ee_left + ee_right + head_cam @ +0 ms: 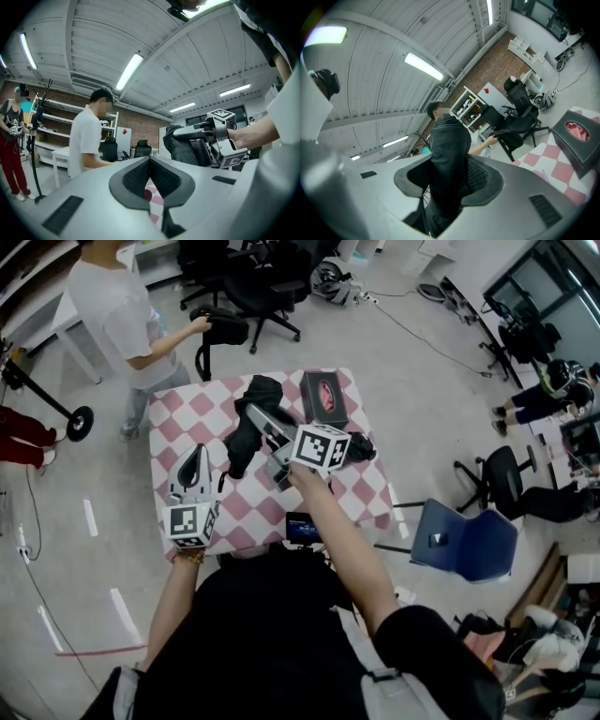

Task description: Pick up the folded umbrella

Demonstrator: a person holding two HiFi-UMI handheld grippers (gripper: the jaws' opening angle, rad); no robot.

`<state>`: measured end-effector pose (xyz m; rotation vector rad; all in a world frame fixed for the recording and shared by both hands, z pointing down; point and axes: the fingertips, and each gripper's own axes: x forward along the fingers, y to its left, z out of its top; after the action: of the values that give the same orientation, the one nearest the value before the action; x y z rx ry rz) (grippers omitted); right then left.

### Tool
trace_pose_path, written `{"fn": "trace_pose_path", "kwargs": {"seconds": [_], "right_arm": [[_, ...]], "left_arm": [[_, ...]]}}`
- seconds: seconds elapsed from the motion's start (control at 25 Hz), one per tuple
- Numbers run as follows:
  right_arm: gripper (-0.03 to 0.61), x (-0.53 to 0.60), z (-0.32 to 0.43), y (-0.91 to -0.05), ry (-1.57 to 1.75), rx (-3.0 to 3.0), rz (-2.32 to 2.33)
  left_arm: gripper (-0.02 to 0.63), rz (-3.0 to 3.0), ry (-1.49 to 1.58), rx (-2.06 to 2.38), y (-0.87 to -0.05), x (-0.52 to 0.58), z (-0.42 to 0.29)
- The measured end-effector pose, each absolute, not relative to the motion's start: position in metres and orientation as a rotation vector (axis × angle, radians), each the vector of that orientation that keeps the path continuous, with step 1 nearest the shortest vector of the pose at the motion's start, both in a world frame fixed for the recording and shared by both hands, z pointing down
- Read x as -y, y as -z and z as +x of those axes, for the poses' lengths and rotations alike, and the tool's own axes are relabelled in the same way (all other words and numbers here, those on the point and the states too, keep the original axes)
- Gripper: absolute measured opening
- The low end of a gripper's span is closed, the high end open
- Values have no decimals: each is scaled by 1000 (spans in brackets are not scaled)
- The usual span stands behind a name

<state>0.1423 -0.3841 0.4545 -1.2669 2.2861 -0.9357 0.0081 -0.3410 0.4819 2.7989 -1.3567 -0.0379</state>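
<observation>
Looking along the right claw, pads pinch the folded umbrella; its own view shows the left claw closed, empty.

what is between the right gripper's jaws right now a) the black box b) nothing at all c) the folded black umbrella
C: in the right gripper view the right gripper has its pads pressed on the folded black umbrella.
</observation>
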Motion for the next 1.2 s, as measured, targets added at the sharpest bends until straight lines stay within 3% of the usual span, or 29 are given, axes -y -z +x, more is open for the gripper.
{"fn": "trace_pose_path", "kwargs": {"seconds": [1.2], "right_arm": [[181,372,135,-455,636,-2448,-1355]], "left_arm": [[11,2824,42,1316,-480,349,13]]}}
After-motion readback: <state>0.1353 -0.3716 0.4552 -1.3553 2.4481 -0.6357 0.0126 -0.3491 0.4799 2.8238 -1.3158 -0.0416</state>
